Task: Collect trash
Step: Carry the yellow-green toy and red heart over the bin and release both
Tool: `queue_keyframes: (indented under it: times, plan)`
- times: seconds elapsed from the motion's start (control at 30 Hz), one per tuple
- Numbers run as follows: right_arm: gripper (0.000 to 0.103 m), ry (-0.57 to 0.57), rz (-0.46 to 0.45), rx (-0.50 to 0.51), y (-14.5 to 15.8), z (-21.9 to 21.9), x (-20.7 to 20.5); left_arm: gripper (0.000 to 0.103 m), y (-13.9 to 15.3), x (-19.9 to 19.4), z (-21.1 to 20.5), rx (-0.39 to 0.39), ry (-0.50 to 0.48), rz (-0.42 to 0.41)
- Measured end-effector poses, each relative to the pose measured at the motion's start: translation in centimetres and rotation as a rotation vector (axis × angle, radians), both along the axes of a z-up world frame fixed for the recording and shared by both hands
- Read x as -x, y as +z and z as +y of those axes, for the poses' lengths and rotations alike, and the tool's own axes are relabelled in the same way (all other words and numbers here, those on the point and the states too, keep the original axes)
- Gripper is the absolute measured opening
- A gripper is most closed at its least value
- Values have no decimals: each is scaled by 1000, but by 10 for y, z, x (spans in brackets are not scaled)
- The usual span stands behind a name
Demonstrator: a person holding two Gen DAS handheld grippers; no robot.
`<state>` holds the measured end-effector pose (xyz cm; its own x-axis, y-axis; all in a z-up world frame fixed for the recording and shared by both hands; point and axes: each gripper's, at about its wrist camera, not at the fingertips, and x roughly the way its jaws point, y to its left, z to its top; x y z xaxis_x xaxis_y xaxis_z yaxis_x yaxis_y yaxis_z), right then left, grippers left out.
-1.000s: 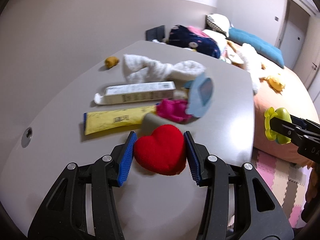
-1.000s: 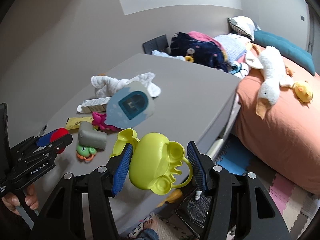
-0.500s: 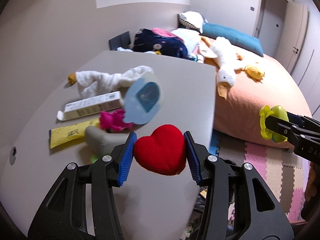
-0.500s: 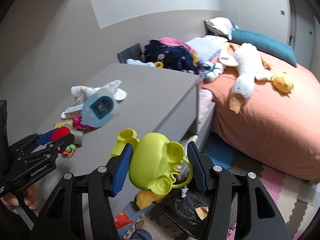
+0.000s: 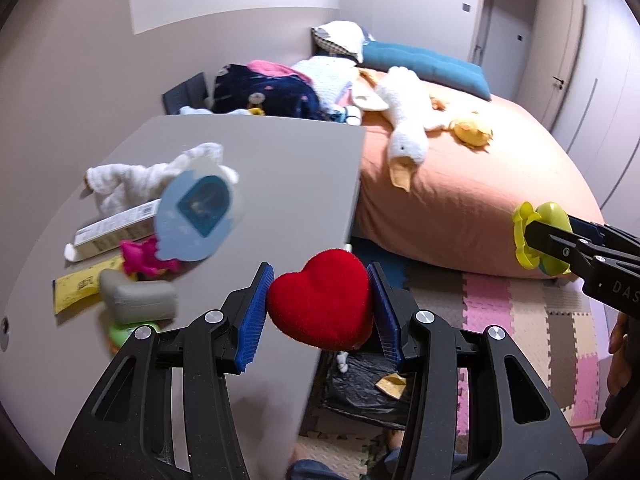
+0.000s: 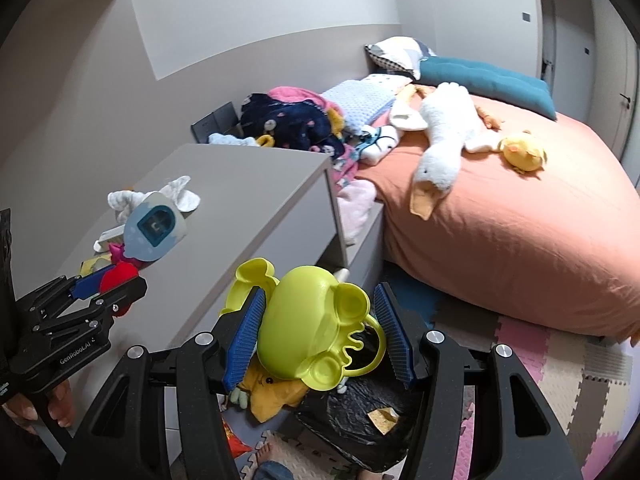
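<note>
My left gripper [image 5: 320,308] is shut on a red plush heart [image 5: 320,304], held in the air over the right edge of the grey table [image 5: 280,168]. It shows at the left of the right wrist view [image 6: 108,284]. My right gripper [image 6: 320,328] is shut on a yellow-green plastic frog toy [image 6: 316,328], held beyond the table edge above a black trash bag [image 6: 360,412] on the floor. The bag also shows in the left wrist view [image 5: 360,384], below the heart. The frog toy shows at the right of that view [image 5: 540,240].
On the table lie a white plush toy [image 5: 140,176], a blue egg-shaped toy [image 5: 200,216], a white box [image 5: 116,228], a yellow packet [image 5: 76,288], a pink toy [image 5: 144,256] and a grey piece [image 5: 136,300]. An orange bed [image 6: 520,216] with plush toys stands to the right. Foam mats [image 5: 520,320] cover the floor.
Both grippers have swung right, from over the table toward its right edge and the floor, still holding the heart and the frog toy. The trash bag has come into view.
</note>
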<state>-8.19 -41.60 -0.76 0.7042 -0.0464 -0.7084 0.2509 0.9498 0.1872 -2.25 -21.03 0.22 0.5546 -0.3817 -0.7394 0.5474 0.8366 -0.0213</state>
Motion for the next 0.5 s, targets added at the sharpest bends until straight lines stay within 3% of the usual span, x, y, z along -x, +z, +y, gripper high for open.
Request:
queue_keyframes:
  times: [0.5]
  plan:
    - [57,-80,2,-5,-3,-33,27,48,-10,21,-55,-12,-153,23]
